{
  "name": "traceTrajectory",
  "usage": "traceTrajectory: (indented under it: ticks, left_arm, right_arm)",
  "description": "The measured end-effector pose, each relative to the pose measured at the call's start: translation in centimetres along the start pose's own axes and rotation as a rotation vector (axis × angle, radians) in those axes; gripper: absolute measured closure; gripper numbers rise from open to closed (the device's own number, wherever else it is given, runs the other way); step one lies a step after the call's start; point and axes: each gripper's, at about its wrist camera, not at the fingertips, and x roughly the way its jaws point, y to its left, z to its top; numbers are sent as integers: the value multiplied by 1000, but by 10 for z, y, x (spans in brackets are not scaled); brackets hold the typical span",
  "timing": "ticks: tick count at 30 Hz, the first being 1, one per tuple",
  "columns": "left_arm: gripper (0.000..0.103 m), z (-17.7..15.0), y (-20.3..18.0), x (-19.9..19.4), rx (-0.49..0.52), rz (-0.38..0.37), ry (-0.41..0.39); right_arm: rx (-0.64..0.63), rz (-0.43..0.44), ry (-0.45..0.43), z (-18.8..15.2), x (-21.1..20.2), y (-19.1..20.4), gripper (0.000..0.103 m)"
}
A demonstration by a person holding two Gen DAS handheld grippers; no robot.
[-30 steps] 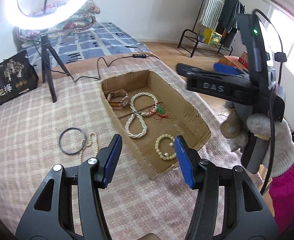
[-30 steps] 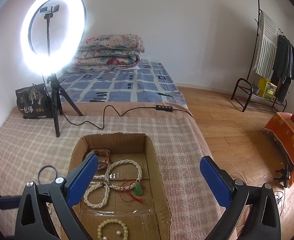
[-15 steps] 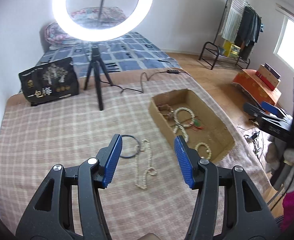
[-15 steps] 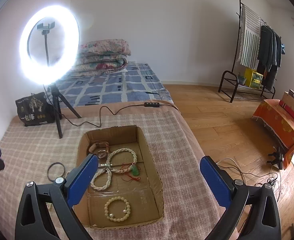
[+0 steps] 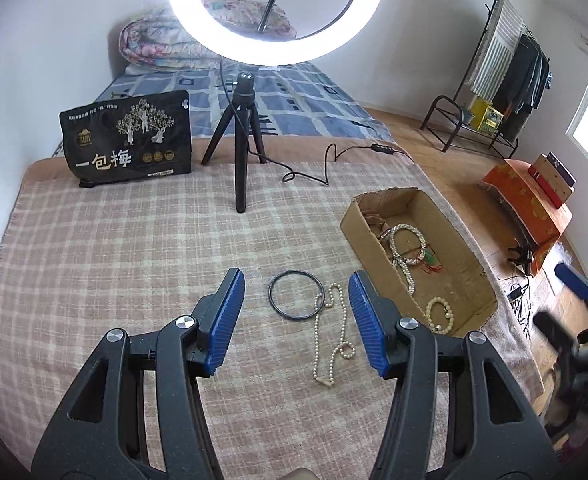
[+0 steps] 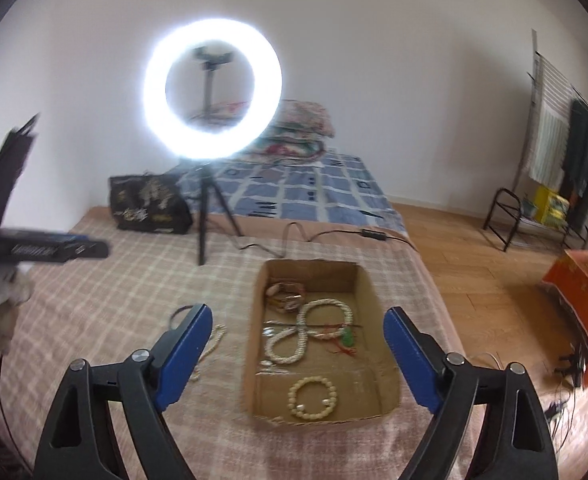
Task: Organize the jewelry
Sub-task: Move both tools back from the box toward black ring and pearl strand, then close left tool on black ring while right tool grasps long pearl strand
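Note:
A black bangle (image 5: 294, 295) and a loose pearl necklace (image 5: 331, 334) lie on the checked blanket, just ahead of my open, empty left gripper (image 5: 296, 320). To their right a shallow cardboard box (image 5: 470, 258) holds a white bead necklace (image 5: 407, 245), a green pendant on red cord (image 5: 430, 257) and a cream bead bracelet (image 5: 439, 314). My right gripper (image 6: 297, 356) is open and empty, above the near end of the box (image 6: 364, 284); the bracelet (image 6: 312, 397), the bead necklace (image 6: 309, 330) and a watch (image 6: 286, 294) show between its fingers.
A ring light on a tripod (image 5: 241, 148) stands at the back of the blanket with its cable (image 5: 326, 168) trailing right. A black printed bag (image 5: 128, 138) stands at the back left. The bed edge drops to the wooden floor (image 6: 494, 280) on the right.
My left gripper has swung left, away from the box, and now faces the bangle and pearl necklace. My right gripper has drawn back and turned left; its view is blurred.

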Motion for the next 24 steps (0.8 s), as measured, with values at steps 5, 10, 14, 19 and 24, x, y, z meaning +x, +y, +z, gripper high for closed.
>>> traceTrajectory:
  ticks: [5,10,14,19,24]
  left_arm:
    - [47,2,14,19,-25,-3,40]
    - [48,1,23,45,-38,-5,93]
    - [63,1,24,67,-34,-10,147]
    - [74,-4,21,98,-17,-12,216]
    - [76,-10,22,123,-7,-11,266]
  right_arm:
    - [-72,116,40,-18,13,46,26]
    - [-84,230,125,-39,39,72,43]
    - [-76,311,186,-52,61,83,51]
    - [-124,380,234,-62,82,102,55]
    - [-136,450,296,-69,110,112,64]
